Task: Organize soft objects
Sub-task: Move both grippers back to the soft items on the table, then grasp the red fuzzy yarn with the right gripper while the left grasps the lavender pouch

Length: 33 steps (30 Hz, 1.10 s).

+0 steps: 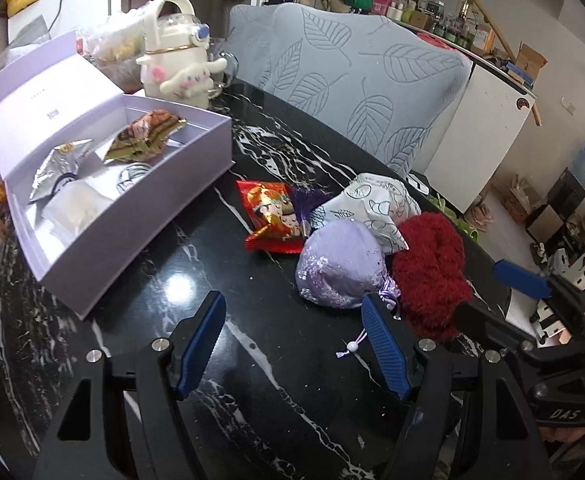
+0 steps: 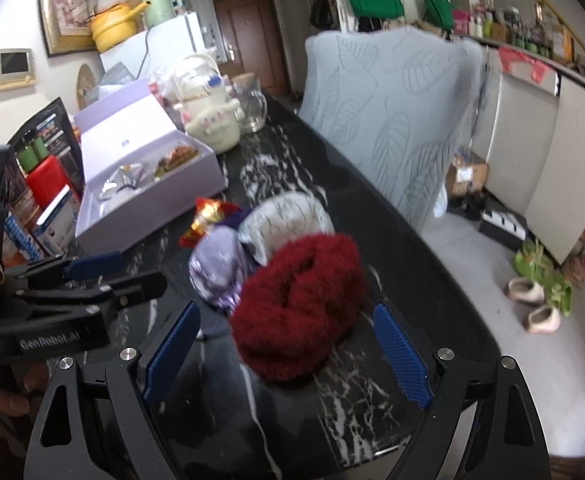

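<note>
The soft things lie in a small heap on the black marble table [image 1: 276, 344]. The dark red fluffy piece [image 2: 300, 304] is nearest to the right gripper [image 2: 288, 356], and it lies just in front of the two blue pads without touching them. The jaws of this gripper stand wide apart and hold nothing. Beside the red piece, touching it, is a lilac drawstring pouch [image 1: 338, 266], and its cord with a white bead [image 1: 352, 347] lies on the table near the right pad of the left gripper [image 1: 292, 344]. This gripper is also open and empty, with only bare table between its pads. Behind the pouch are a white printed cloth bag [image 1: 380, 204] and a red snack packet [image 1: 270, 216], close together. To the left stands an open lilac box [image 1: 132, 216] with some wrapped items inside. Behind the box there is a cream plush-covered bottle [image 1: 176, 64], and a grey chair cover with leaves [image 1: 356, 76] is at the far edge of the table.
</note>
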Motion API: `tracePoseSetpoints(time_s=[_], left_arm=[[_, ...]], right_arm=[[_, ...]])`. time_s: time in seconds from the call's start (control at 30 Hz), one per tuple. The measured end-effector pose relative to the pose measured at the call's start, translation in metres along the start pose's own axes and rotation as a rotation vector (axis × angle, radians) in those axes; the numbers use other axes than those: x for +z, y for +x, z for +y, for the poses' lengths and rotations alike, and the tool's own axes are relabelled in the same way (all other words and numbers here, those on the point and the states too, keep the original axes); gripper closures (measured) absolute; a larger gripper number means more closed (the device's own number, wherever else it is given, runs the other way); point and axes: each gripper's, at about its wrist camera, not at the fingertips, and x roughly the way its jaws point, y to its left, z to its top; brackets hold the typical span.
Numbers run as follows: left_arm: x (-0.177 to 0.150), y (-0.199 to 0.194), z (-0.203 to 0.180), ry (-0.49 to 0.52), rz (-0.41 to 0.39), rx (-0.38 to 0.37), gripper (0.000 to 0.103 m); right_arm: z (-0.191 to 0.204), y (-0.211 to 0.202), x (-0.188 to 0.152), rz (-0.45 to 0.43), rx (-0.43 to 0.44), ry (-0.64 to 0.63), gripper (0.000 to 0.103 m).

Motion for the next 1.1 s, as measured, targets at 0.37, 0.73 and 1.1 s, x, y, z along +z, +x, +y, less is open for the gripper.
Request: tracePoseSetpoints(time_s=[0.37,0.73,1.1], left_arm=[[0.009,0.019,-0.011,0.013,0.029,-0.039,0.033],[0.019,0.046,-0.025,0.036,0.068,-0.06,0.033],[0.024,0.065,-0.022,0.014,0.1,-0.139,0.033]], right_arm=[[-0.024,0.017,-0.008,0.031,0.062,0.078,0.014],[-0.049,0.012,-0.008,0.014,0.045,0.132,0.014],[-0.044,0.026,-0.006,0.051,0.137,0.143,0.014]])
